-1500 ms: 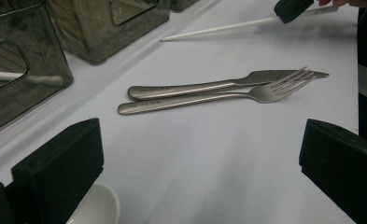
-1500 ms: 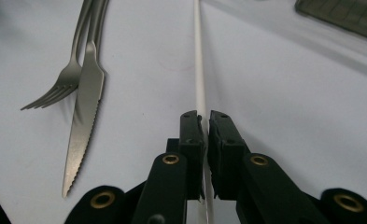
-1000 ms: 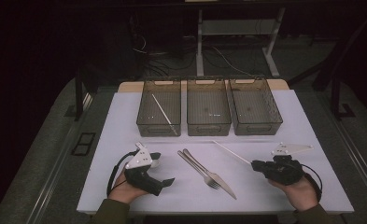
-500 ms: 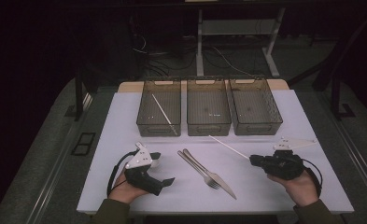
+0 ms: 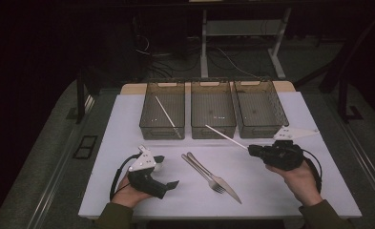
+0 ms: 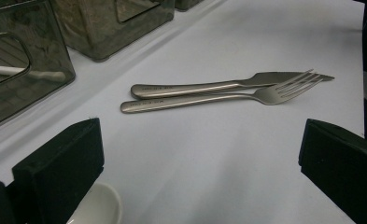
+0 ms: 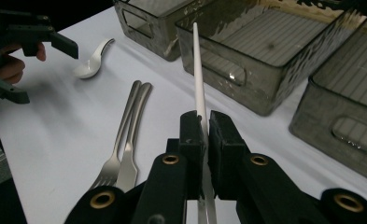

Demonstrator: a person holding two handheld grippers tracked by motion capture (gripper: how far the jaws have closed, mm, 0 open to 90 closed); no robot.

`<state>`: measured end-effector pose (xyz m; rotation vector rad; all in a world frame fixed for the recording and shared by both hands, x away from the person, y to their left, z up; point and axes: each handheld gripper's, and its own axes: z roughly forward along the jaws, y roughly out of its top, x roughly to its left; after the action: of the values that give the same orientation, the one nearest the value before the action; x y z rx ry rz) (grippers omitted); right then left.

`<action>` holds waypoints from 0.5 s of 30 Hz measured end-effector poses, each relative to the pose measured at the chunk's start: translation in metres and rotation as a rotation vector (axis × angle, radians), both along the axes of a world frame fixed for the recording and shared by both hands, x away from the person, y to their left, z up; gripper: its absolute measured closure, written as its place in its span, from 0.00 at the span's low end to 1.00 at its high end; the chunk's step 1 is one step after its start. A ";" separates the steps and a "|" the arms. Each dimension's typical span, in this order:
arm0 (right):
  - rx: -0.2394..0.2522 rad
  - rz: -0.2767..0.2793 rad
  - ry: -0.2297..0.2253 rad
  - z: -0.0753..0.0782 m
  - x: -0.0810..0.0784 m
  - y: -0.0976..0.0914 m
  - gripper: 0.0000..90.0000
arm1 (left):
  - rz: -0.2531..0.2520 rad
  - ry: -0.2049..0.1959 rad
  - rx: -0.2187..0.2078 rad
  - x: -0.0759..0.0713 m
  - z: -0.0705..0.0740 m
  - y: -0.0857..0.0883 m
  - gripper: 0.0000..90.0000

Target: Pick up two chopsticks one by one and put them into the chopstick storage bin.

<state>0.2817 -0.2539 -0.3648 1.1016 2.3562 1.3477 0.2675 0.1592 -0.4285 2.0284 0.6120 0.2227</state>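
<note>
Now we are clamping the white chopstick (image 7: 197, 70) between the right gripper (image 7: 202, 123) jaws, seemingly near one end; left gripper (image 6: 195, 154) is gaping.

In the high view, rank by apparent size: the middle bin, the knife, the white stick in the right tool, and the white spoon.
1. Middle bin.
2. Knife and white stick: similar apparent length, so no ranking between them.
3. White spoon, partly hidden behind the left tool.

Olive sleeves, black gripper (image 5: 250, 150), brass screws, cable
</note>
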 end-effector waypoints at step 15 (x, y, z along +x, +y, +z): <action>-0.009 0.013 -0.018 0.012 0.042 0.041 0.94 | -0.002 -0.002 -0.009 -0.001 0.001 0.000 0.00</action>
<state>0.3236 -0.2128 -0.3529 1.0692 2.3575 1.3449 0.2668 0.1593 -0.4274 2.0201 0.6092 0.2202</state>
